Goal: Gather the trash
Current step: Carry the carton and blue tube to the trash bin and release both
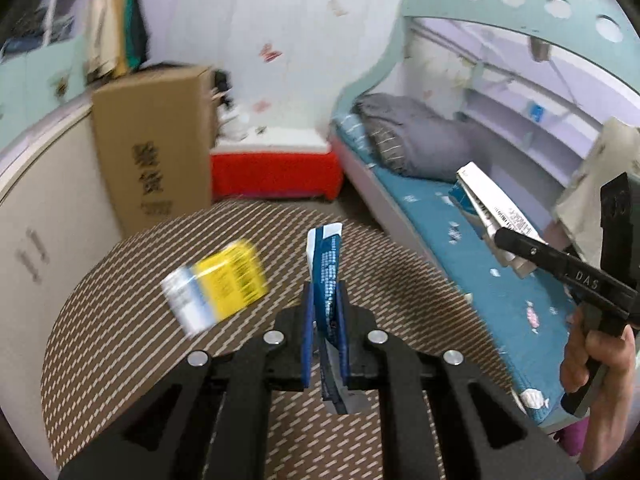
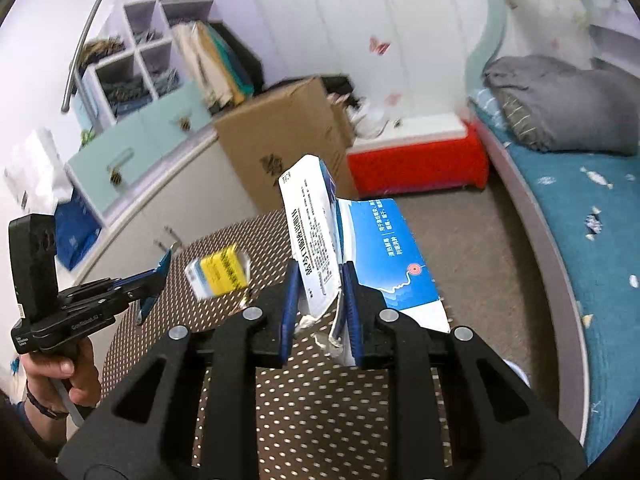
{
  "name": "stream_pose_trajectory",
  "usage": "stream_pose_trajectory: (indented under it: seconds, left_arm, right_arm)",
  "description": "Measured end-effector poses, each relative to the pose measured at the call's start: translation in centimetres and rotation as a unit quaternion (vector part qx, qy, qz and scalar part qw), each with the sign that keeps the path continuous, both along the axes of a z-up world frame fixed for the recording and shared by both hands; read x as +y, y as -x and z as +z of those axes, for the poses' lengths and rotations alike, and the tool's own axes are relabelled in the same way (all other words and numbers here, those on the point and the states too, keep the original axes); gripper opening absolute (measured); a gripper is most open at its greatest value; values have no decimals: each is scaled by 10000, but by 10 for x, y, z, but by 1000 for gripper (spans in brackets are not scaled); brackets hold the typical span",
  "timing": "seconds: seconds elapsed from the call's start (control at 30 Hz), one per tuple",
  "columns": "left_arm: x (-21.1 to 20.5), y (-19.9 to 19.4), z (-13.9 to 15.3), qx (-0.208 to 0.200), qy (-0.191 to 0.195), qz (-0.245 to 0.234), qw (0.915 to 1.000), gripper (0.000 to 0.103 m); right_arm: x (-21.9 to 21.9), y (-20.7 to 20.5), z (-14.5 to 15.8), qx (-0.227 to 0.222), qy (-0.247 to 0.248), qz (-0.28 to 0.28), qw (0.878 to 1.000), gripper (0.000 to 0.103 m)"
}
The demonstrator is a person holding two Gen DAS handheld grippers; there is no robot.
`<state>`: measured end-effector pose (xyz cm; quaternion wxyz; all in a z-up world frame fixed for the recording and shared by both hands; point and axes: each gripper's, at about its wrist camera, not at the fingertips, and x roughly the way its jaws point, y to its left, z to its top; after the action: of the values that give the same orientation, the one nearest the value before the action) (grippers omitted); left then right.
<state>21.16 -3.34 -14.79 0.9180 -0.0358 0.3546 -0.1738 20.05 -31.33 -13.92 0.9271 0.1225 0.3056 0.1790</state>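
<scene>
Both your hands are already loaded, so the piece that matters is the yellow box (image 1: 218,286) on the round table (image 1: 120,360). It lies flat on the woven top, ahead of and to the left of your left gripper (image 1: 325,312), its long axis slanting from near-left to far-right in that view. From the right wrist view the same box sits beyond and left of the right gripper (image 2: 318,292), just past the left gripper's tip, so your left hand looks the nearer one. No bin shows in either view, so I cannot tell you where the load should go.

Working down in size: the table is a disc covered in a brown mat with pale dashes, matte and probably grippy. The carton (image 2: 360,256) in your right gripper is torn-open white and blue card, broad, light and floppy; the jaws are closed on its ragged lower edge, and the flaps splay upward. The wrapper (image 1: 326,268) in your left gripper is a narrow blue printed strip, thin and creased, standing upright with the jaws closed on it. The yellow box is small card, yellow and white, blurred.
</scene>
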Motion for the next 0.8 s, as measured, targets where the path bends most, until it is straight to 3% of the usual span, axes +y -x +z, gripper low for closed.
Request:
stream_pose_trajectory:
  seconds: [0.2,0.37,0.6,0.8]
  left_arm:
    - [-68,-15,23,-164,235,-796,9964,10]
    - [-125,-24,24,-116,311,-1355,9902,10]
    - [-192,-33,-1,216,217,-1837,9825,10]
    - [-232,-43,-28,534,39,-2074,9768,10]
  right_arm:
    - [-65,19,8,-52,-34,-836,9965,22]
    - [-116,29,-14,331,-78,-1478,9884,22]
    - [-161,13,-98,1369,-350,-1977,9700,22]
    - [-179,-9,-158,1990,-724,-2129,9539,26]
